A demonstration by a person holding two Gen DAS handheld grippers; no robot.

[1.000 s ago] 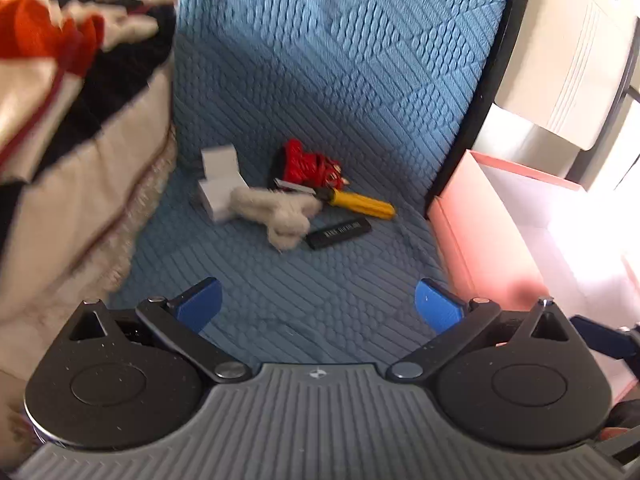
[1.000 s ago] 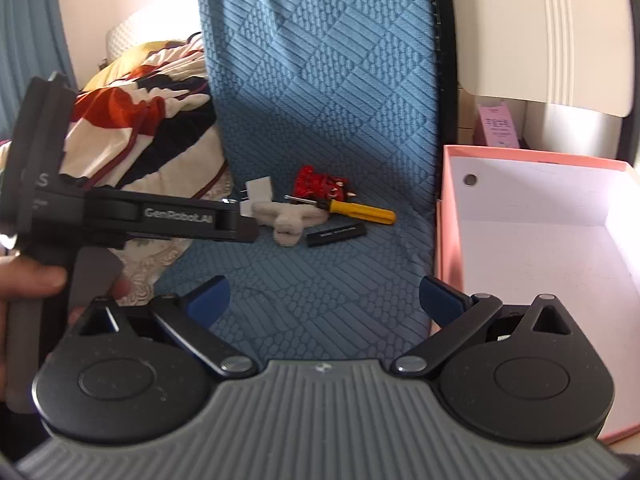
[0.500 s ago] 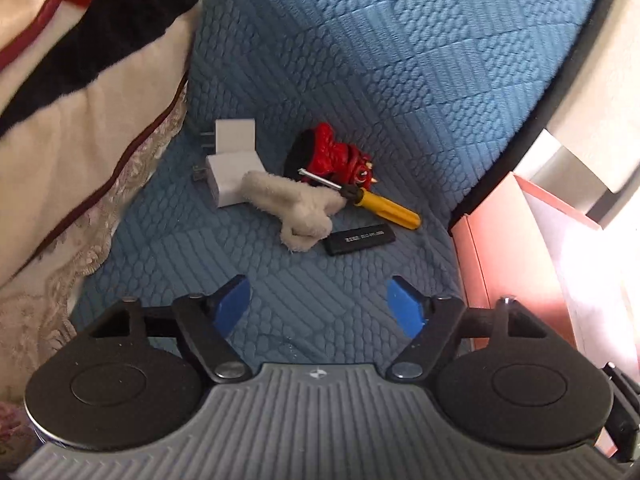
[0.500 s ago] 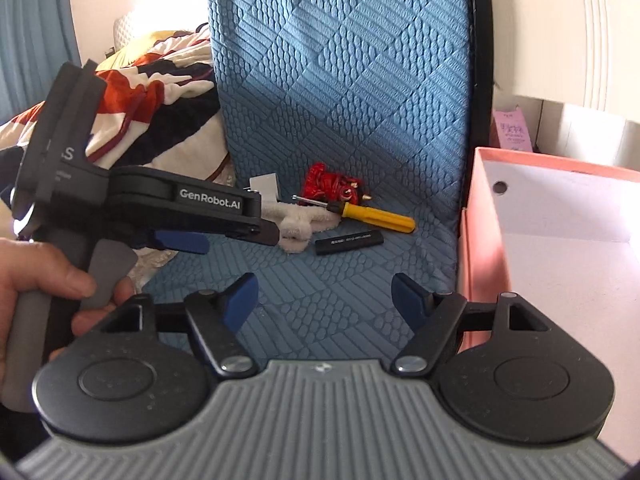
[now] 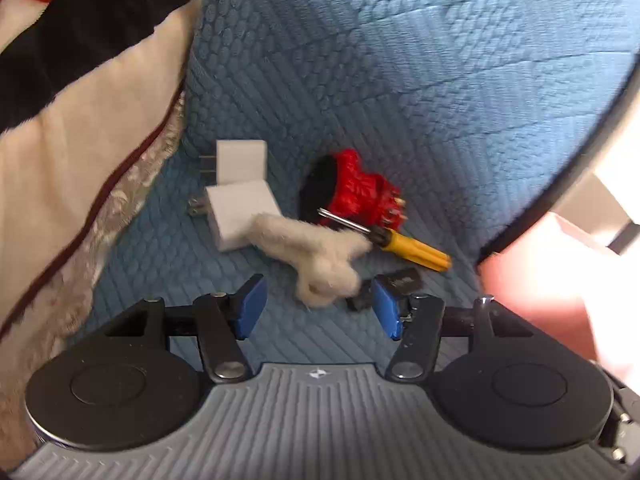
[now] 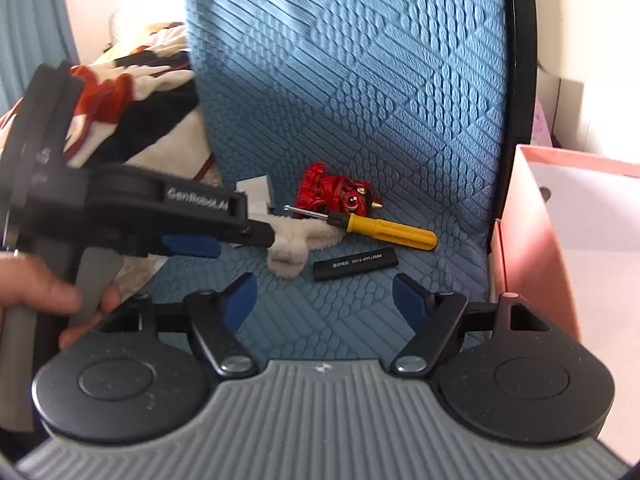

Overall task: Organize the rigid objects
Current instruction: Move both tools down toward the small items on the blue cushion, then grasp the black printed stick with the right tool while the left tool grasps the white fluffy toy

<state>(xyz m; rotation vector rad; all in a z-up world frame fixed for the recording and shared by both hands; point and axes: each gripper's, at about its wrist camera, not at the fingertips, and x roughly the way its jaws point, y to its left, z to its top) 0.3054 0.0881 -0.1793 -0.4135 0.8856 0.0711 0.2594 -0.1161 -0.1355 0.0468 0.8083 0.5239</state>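
Note:
On the blue quilted mat (image 5: 400, 80) lie two white plug adapters (image 5: 240, 216), a red figurine (image 5: 352, 192), a yellow-handled screwdriver (image 5: 416, 250), a fluffy cream cloth (image 5: 316, 256) and a black bar (image 6: 355, 263). My left gripper (image 5: 318, 306) is open, low over the mat, just before the cloth and the black bar (image 5: 400, 280). My right gripper (image 6: 324, 300) is open and empty, behind the black bar. The left gripper also shows in the right wrist view (image 6: 192, 246), left of the cloth (image 6: 296, 240).
A pink open box (image 6: 532, 248) stands right of the mat, its inside white. A striped blanket (image 5: 80, 100) lies along the mat's left edge. A hand (image 6: 40, 296) holds the left gripper's handle.
Both grippers have moved forward toward the pile. The left gripper has come down close to the cloth and black bar, and its jaws have narrowed somewhat.

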